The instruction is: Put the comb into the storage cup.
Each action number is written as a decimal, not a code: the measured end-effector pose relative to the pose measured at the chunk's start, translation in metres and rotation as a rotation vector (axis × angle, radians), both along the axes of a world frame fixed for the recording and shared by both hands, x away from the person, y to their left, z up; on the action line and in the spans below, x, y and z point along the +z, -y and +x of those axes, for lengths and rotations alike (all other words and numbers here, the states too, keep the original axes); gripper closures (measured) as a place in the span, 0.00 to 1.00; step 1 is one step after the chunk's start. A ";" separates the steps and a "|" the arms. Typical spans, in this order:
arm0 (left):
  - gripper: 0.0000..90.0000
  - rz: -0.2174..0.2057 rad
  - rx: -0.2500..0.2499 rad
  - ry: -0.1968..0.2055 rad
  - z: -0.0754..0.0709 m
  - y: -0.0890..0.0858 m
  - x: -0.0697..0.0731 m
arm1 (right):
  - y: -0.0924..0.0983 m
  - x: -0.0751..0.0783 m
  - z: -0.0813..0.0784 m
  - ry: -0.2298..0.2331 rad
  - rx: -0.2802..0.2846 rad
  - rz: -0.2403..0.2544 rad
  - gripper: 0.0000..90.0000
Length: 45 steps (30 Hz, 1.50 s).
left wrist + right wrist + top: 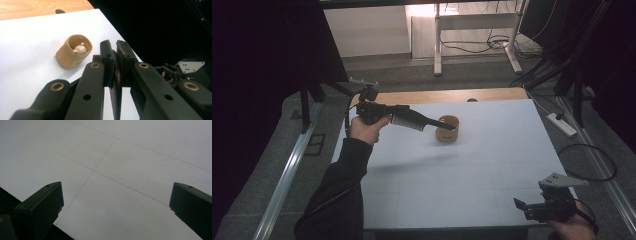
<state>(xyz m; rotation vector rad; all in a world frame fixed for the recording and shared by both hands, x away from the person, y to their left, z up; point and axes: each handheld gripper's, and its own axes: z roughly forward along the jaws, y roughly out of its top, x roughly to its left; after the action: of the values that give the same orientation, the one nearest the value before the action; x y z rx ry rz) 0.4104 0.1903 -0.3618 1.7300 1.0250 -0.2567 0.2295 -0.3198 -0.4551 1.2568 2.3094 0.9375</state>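
Lying on its side toward the far edge of the white table (472, 165), one tan cup (72, 52) holds one small bear figure (80, 49). Just above it, the left gripper (115, 48) hovers, jaws closed together. At the near right corner, the right gripper (116, 202) gapes wide, empty.

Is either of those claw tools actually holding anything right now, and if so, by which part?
No. The left gripper is shut with nothing visible between its tips, near the tan cup. The right gripper is open above the white table.
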 end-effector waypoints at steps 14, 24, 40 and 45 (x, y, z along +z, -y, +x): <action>0.93 0.019 0.048 -0.003 0.016 0.000 0.003 | -0.001 0.000 0.000 -0.005 0.007 -0.005 0.00; 0.93 0.030 0.074 -0.010 0.028 0.000 0.003 | -0.001 -0.001 0.000 -0.006 0.010 -0.008 0.00; 0.93 0.062 0.091 -0.020 0.045 0.009 -0.001 | -0.001 -0.001 0.000 -0.010 0.016 -0.012 0.00; 0.93 0.071 0.092 -0.020 0.050 0.013 -0.003 | -0.002 -0.001 0.001 -0.012 0.016 -0.014 0.01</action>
<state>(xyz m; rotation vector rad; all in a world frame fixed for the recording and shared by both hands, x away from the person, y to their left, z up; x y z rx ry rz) 0.4606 0.1774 -0.3645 1.7415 1.1372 -0.1819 0.2300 -0.3183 -0.4560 1.2433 2.3343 0.9203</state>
